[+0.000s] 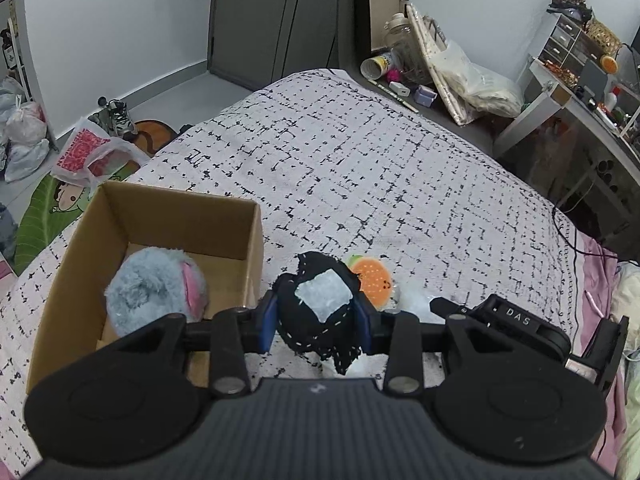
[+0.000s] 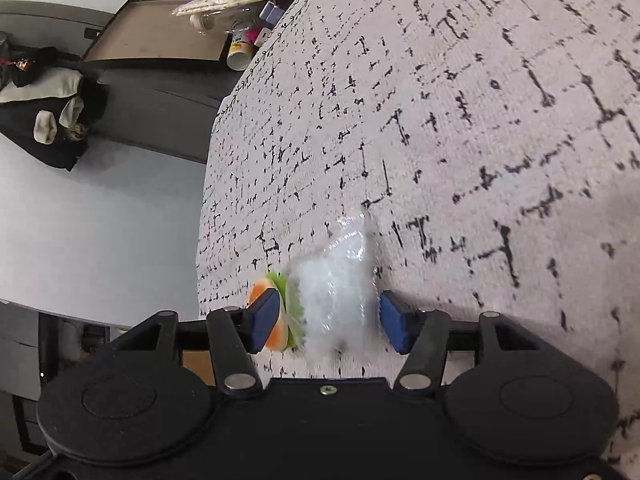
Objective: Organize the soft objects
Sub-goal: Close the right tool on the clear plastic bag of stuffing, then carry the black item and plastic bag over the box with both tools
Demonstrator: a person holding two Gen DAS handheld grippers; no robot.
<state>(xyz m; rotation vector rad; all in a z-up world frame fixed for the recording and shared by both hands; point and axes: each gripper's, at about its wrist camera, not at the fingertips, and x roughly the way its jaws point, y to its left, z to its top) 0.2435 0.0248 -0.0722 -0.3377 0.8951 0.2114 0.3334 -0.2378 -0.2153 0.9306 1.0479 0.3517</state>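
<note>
From my left wrist view, the cardboard box (image 1: 168, 236) sits on the bedspread (image 1: 400, 168) at about nine o'clock, with the round plush (image 1: 156, 292) inside it. The patched fabric toy (image 1: 320, 304) lies dead centre between the left gripper (image 1: 318, 322) pads. At two o'clock of it, just behind, rests the burger plush (image 1: 370, 280). In my right wrist view, the plastic-wrapped bundle (image 2: 338, 292) lies between the right gripper (image 2: 330, 320) pads, touching the burger plush at nine o'clock.

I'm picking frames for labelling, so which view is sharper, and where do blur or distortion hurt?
Left wrist view: sharp; the black toy in the left claw and the box read clearly, though fisheye bends the bed edges. Right wrist view: smeared, the clear bag and bed pattern streaked, worst at right; the burger toy stays readable.
</note>
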